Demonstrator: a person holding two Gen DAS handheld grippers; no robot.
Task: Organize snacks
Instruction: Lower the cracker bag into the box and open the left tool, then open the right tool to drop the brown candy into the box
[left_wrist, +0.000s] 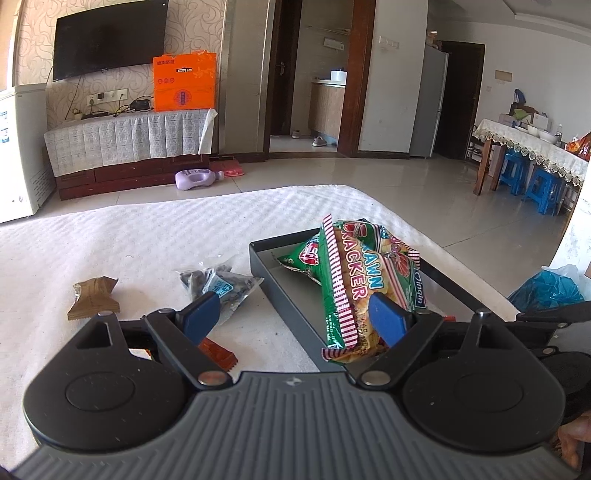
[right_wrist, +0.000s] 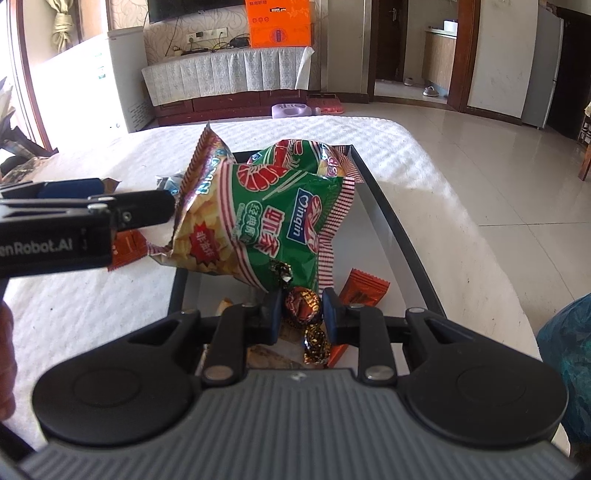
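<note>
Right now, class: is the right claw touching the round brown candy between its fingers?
Touching. In the right wrist view, both blue fingers of the right claw press against the sides of the brown candy, with no gap visible, above the tray.

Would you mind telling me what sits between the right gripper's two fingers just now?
A brown foil-wrapped candy sits between the right gripper fingers, above the black tray; the right wrist view shows it.

I see my left gripper (left_wrist: 295, 314): black linkage arms, silver rivets, blue finger pads (left_wrist: 388, 319), ribbed grey body. My right gripper (right_wrist: 301, 312) looks identical.
</note>
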